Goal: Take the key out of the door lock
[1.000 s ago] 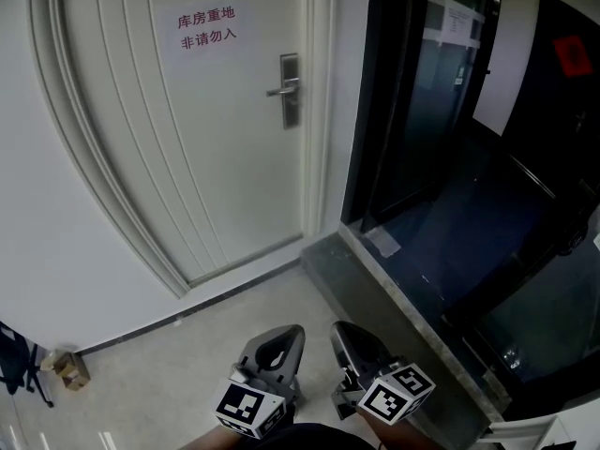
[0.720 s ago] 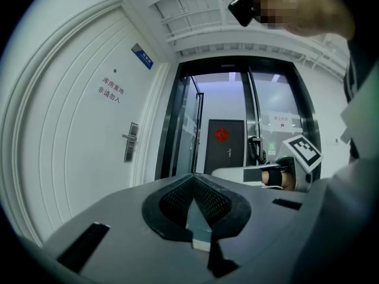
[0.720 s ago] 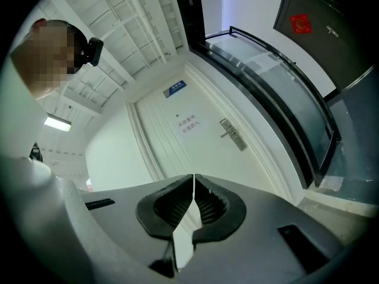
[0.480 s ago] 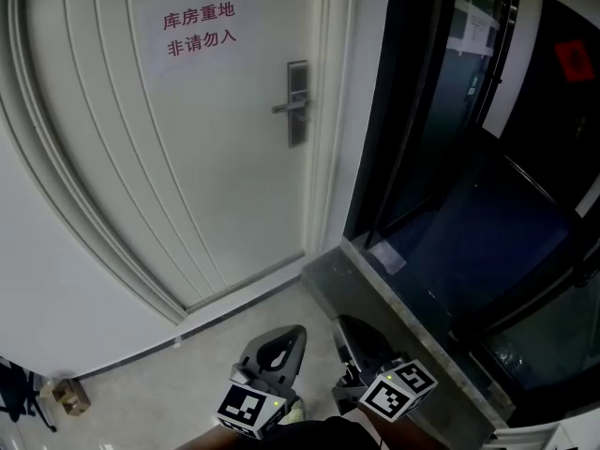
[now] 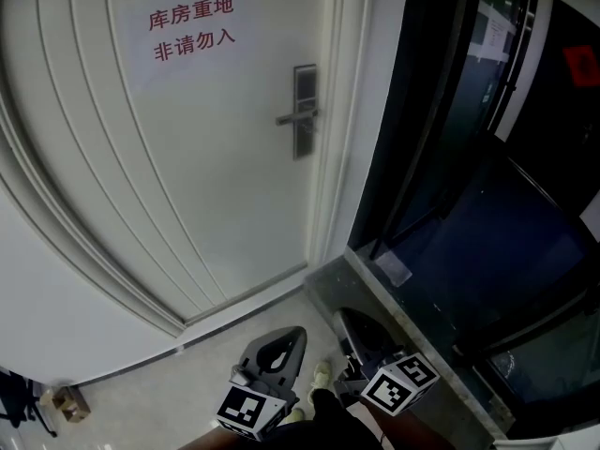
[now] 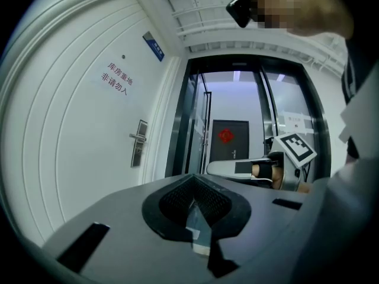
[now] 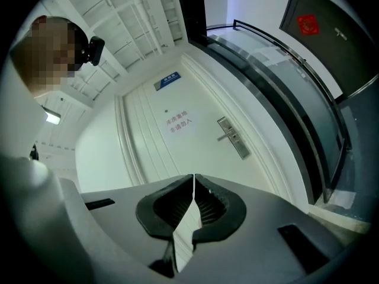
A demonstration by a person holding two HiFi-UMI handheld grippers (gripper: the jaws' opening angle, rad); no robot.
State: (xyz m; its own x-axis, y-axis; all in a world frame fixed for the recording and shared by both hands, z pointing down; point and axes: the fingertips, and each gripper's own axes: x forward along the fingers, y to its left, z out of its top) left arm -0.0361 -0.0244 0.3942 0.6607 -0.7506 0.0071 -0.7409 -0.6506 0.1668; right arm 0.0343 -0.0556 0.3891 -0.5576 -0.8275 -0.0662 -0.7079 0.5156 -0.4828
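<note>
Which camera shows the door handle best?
The head view: the door handle is biggest and seen nearly straight on. The left gripper view shows it small and slanted; the right gripper view shows it tilted.

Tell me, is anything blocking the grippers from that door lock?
Nothing visible: only bare floor lies between the left gripper, the right gripper and the lock. The key itself is too small to see.
</note>
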